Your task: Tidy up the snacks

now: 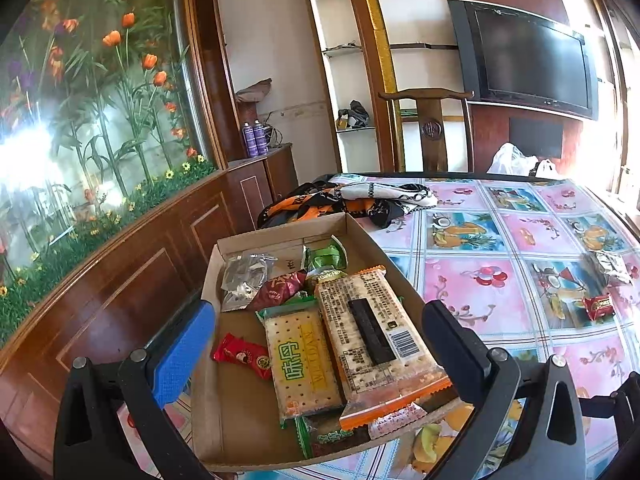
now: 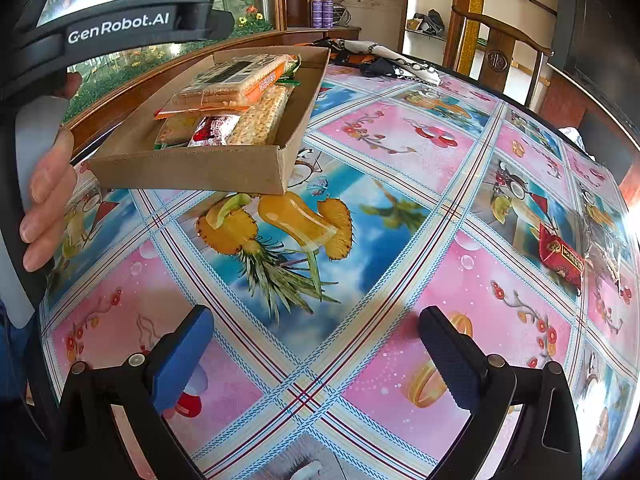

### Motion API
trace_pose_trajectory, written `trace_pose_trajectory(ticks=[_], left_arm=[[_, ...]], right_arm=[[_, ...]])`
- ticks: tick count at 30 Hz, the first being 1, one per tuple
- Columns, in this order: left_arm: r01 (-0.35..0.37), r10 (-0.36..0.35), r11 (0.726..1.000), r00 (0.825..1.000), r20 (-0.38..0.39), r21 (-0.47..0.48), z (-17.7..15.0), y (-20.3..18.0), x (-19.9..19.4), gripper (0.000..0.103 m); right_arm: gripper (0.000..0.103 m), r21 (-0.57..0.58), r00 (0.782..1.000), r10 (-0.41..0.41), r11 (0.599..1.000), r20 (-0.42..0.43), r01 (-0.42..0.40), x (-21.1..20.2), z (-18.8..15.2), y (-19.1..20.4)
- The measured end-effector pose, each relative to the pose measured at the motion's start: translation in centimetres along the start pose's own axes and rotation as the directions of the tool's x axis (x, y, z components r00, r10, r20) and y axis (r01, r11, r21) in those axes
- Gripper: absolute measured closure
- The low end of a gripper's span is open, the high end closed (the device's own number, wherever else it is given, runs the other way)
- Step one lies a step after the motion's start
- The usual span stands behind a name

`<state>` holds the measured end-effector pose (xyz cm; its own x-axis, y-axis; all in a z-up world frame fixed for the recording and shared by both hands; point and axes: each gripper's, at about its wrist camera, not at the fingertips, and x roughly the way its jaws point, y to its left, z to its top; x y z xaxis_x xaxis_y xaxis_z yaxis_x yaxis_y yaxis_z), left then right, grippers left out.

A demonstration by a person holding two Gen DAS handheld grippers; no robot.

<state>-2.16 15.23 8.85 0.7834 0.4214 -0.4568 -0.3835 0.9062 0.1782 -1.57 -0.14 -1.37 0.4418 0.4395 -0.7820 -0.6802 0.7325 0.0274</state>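
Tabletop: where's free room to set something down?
Free: the wide stretch of tablecloth between the cardboard tray and the red packet. Crowded: the tray with its piled crackers, the far edge under the scarf, and around the foil packet.

The left wrist camera looks forward and down from close above the cardboard tray (image 1: 280, 236), with the room wall behind. The right wrist camera sits low, near the patterned tablecloth (image 2: 400, 216), facing across the table. Both views share the tray, the tablecloth, the wooden chair (image 1: 430, 128) and the red candy packet (image 2: 560, 256).
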Motion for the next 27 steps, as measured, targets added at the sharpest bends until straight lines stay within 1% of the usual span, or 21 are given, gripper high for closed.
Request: trace_pose_trajectory(ticks=[27], left_arm=[[0.018, -0.018, 0.999, 1.000, 0.004, -0.044, 0.34, 0.75, 0.09, 0.000]], right_arm=[[0.000, 0.000, 1.000, 0.000, 1.000, 0.000, 0.000, 0.01, 0.01, 0.02]])
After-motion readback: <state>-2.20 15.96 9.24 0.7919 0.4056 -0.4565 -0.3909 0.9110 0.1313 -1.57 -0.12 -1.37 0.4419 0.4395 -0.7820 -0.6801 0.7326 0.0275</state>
